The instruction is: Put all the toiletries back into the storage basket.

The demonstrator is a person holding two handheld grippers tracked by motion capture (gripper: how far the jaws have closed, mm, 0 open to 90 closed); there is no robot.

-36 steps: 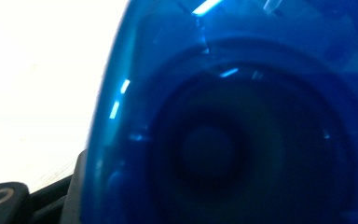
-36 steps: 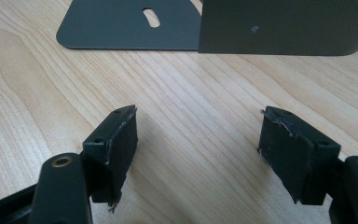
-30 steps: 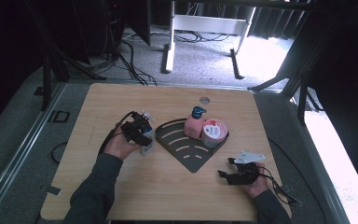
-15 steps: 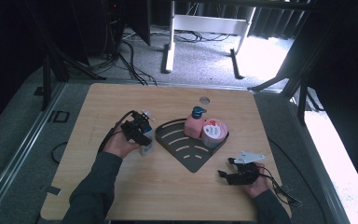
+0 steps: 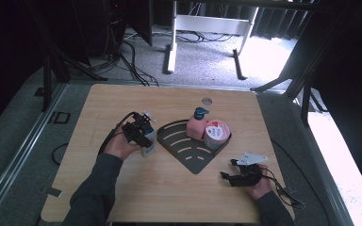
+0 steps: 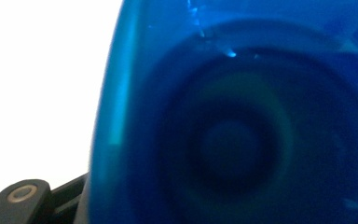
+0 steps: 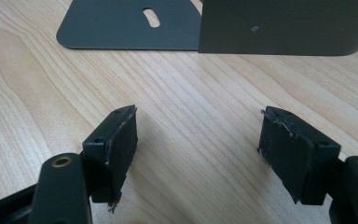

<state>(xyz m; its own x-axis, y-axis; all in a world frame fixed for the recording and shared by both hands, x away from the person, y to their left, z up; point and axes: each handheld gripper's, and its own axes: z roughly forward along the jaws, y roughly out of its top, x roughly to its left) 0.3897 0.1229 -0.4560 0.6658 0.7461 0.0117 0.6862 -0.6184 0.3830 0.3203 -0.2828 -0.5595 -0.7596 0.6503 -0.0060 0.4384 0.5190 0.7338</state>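
My left gripper (image 5: 141,133) is shut on a blue translucent bottle (image 5: 148,149) with a pale cap, which stands upright on the wooden table just left of a dark grey fan-shaped rack (image 5: 188,153). In the left gripper view the blue bottle (image 6: 233,130) is pressed close against the lens, with one black jaw showing at the lower left. My right gripper (image 5: 228,168) rests low near the rack's front right edge. Its jaws stand open with bare wood between them (image 7: 198,116), and the rack (image 7: 130,23) lies just ahead.
A pink pump bottle (image 5: 196,127) and a round tub with a red-and-white lid (image 5: 216,134) stand at the back of the rack. A cable hole (image 5: 207,100) sits near the table's far edge. Floor cables and stand legs lie beyond.
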